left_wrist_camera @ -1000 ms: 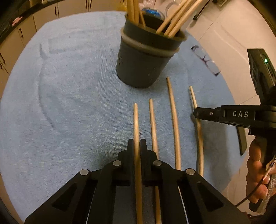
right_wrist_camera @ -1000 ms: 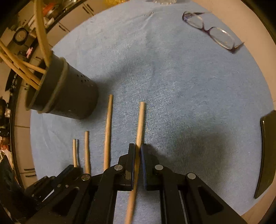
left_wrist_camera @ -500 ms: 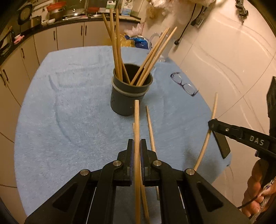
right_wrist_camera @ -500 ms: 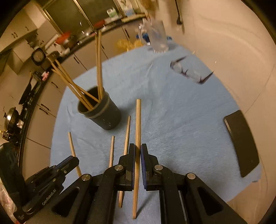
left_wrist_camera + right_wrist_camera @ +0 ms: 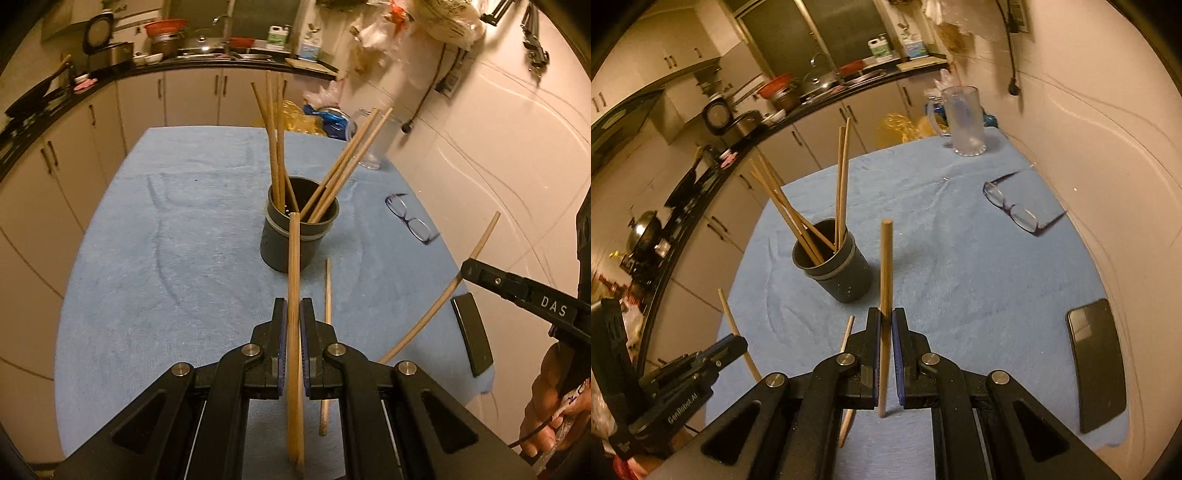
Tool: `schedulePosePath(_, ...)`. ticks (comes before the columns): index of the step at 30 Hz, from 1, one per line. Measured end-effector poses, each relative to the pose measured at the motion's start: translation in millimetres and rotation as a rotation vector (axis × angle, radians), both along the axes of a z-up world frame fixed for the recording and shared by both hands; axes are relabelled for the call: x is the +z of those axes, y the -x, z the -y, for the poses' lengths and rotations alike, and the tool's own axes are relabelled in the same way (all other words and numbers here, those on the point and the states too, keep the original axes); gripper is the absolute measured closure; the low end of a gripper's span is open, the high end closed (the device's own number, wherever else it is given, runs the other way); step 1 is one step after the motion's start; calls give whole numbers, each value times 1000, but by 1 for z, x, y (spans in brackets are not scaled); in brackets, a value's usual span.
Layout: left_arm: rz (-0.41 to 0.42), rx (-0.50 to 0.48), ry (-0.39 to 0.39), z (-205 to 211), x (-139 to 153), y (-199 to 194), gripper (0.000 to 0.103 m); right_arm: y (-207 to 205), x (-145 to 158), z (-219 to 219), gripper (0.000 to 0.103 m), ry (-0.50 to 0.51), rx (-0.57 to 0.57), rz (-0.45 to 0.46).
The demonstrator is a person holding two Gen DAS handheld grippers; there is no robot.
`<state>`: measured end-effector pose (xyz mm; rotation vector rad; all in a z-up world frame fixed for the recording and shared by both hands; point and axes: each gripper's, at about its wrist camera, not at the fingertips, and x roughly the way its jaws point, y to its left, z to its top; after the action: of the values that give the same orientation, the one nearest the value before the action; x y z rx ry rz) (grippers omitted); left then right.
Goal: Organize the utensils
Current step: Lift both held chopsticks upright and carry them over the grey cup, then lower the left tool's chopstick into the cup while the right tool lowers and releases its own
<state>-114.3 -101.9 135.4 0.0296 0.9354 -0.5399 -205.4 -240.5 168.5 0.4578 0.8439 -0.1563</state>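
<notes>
Above the blue cloth [image 5: 155,258], both tongs, left [image 5: 293,325] and right [image 5: 885,332], each clamp a chopstick [image 5: 294,280] lengthwise.

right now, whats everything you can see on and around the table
holder: 1, dark grey, upright mid-table on the cloth
chopsticks in holder: about six, light wood, leaning out of its mouth
chopstick on cloth: at least 1, light wood, lying just in front of the holder
cloth: 1, light blue, covering the table
eyeglasses: 1, dark frame, on the cloth to the right
phone: 1, black, near the right edge
glass mug: 1, clear, far end of the table
left gripper: fingers shut on chopstick A
right gripper: fingers shut on chopstick B
</notes>
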Motion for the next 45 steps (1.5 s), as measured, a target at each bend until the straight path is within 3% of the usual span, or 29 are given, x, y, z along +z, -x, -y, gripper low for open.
schedulePosePath(8, -1, 90, -16, 8, 8, 5, 97, -1, 0, 18, 96, -5, 89, 34)
schedulePosePath(13, 9, 92, -19, 7, 16, 1, 97, -1, -3, 23, 96, -25, 104, 38)
schedulePosePath(33, 47, -194, 88, -8, 33, -44, 97, 20, 45, 1, 96, 61, -188, 86)
schedulePosePath(45, 77, -236, 143, -16, 64, -56, 97, 18, 75, -9, 96, 75, -236, 120)
